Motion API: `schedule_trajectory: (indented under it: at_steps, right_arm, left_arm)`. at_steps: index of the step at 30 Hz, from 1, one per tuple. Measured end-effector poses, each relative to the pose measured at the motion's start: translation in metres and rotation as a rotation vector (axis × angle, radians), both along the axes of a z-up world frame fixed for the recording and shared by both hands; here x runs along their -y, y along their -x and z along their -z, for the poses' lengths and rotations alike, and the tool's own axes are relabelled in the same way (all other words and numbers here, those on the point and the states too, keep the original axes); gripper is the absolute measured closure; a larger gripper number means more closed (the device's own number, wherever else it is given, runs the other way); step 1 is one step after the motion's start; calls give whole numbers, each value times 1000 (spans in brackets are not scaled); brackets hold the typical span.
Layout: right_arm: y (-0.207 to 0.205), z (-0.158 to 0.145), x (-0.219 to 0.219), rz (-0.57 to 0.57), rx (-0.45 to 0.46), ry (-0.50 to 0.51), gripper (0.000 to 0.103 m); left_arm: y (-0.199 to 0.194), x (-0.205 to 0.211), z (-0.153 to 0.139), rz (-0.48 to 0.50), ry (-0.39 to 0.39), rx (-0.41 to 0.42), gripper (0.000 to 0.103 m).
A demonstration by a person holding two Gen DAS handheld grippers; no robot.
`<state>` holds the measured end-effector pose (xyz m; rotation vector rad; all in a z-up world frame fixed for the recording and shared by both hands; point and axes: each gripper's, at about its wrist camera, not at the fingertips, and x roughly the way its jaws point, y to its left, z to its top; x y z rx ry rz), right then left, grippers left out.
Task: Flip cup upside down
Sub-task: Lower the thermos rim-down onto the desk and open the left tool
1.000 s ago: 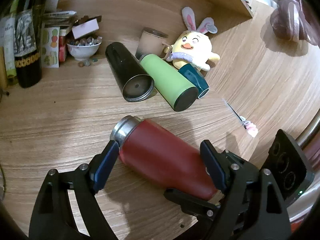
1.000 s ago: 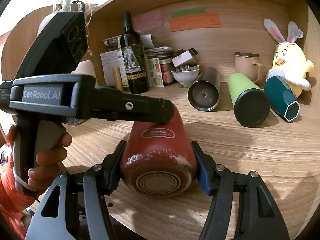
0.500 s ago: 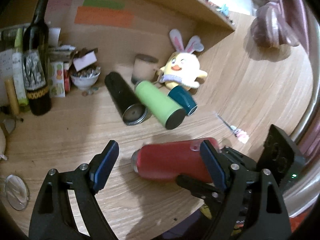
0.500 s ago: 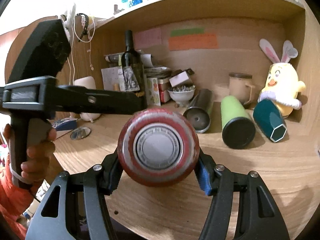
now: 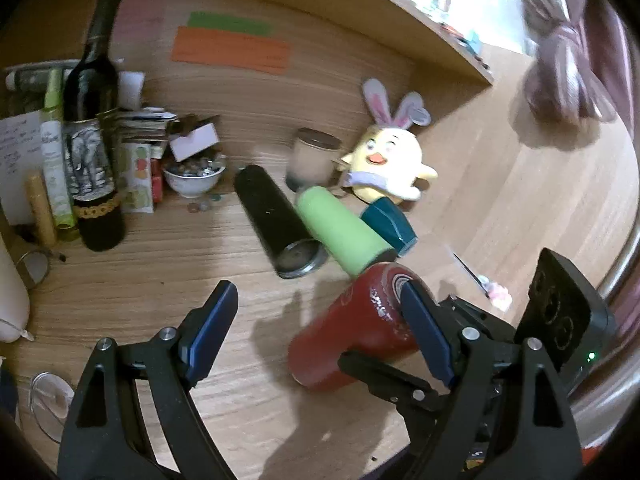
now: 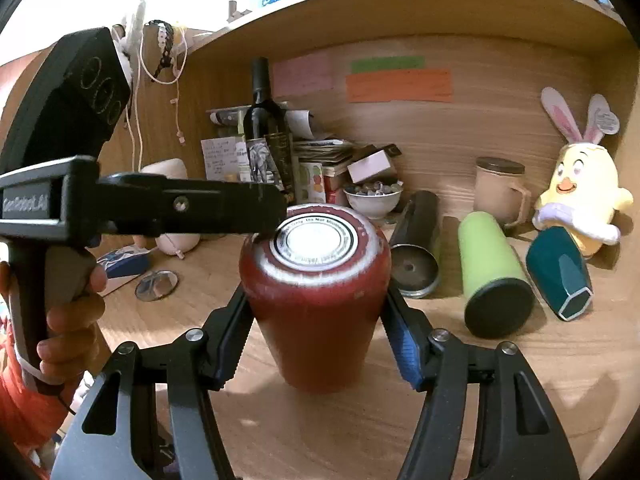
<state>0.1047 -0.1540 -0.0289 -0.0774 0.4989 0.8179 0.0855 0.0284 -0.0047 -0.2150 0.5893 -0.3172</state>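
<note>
The red cup (image 6: 316,304) is held in my right gripper (image 6: 316,320), which is shut on its sides. Its base with a white round label faces up toward the camera and its mouth points down at the wooden desk (image 6: 520,400). In the left wrist view the red cup (image 5: 352,336) leans, base up and to the right, with the right gripper's fingers around it. My left gripper (image 5: 320,332) is open and empty, its right finger close beside the cup's base; its body shows at the left of the right wrist view.
A black tumbler (image 6: 416,248), a green tumbler (image 6: 492,272) and a teal cup (image 6: 560,276) lie on their sides behind. A beige mug (image 6: 500,192), a plush chick (image 6: 580,196), a wine bottle (image 6: 266,132), a bowl (image 6: 374,200) and boxes stand at the back.
The right gripper has turned the red cup from lying level to base up, mouth toward the desk. The left gripper has stayed open and drawn back a little.
</note>
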Motion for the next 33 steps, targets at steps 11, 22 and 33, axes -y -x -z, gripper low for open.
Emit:
schedule_trajectory:
  at_steps: [11, 22, 33]
  right_arm:
    - [-5, 7, -7, -21, -67, 1, 42]
    - [13, -28, 35, 102, -20, -51, 12]
    - [61, -77, 75, 252, 100, -107, 0]
  left_arm:
    - [0, -3, 1, -52, -55, 34, 19]
    - [46, 15, -28, -170, -193, 199, 15]
    - [107, 35, -44, -281, -211, 319, 0]
